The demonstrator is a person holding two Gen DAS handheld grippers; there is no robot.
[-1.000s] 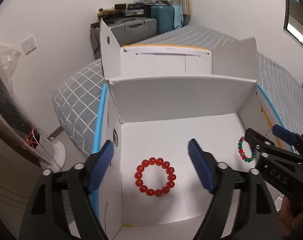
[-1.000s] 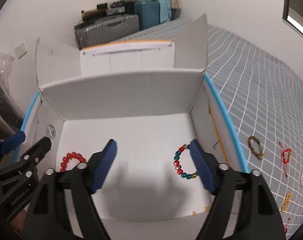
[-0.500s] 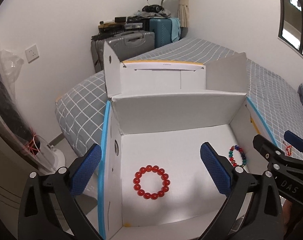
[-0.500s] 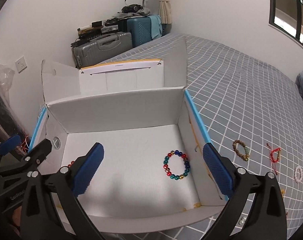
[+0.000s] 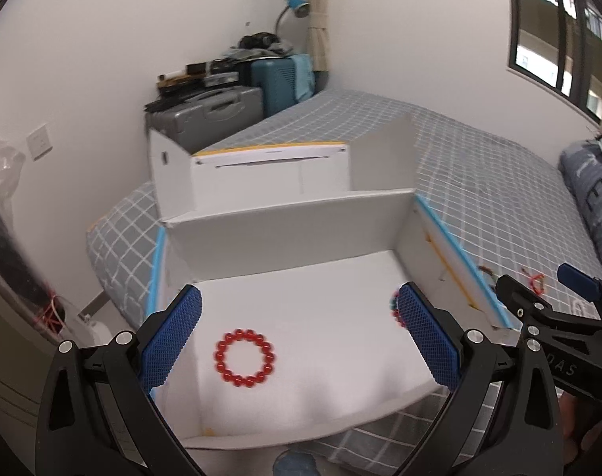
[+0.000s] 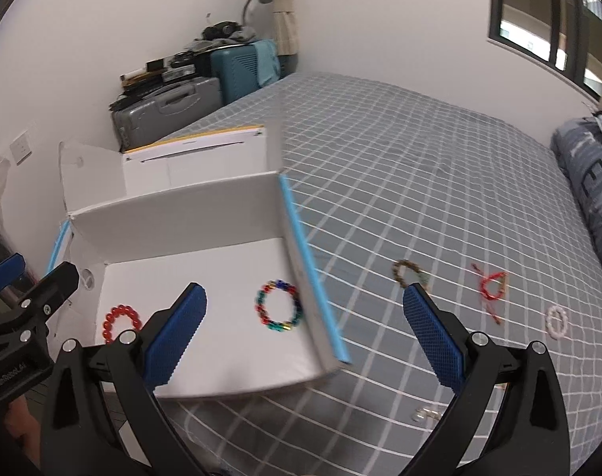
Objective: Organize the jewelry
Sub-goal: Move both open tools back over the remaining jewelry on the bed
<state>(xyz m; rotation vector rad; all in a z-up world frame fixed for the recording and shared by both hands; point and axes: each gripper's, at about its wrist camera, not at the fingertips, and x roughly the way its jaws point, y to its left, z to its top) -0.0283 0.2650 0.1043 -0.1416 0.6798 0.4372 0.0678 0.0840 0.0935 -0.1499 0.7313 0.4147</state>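
A white cardboard box point(image 5: 285, 234) point(image 6: 181, 214) lies open on the bed. Inside it lie a red bead bracelet point(image 5: 245, 357) point(image 6: 120, 319) at the left and a multicoloured bead bracelet point(image 6: 279, 311) at the right, mostly hidden behind my left finger in the left wrist view. On the bedspread right of the box lie a brown bead bracelet point(image 6: 410, 271), a red cord bracelet point(image 6: 493, 287) and a white bead bracelet point(image 6: 556, 320). My left gripper point(image 5: 301, 337) is open and empty above the box. My right gripper point(image 6: 304, 333) is open and empty over the box's right wall.
The grey checked bedspread point(image 6: 439, 182) stretches to the right. A small silvery piece point(image 6: 426, 414) lies near the front edge. Suitcases point(image 6: 170, 113) stand behind the box by the wall. A folded blue blanket point(image 6: 594, 182) lies at the far right.
Both grippers have opened wider and drawn back up from the box. The right gripper's view has swung right, bringing the bracelets on the bedspread into sight.
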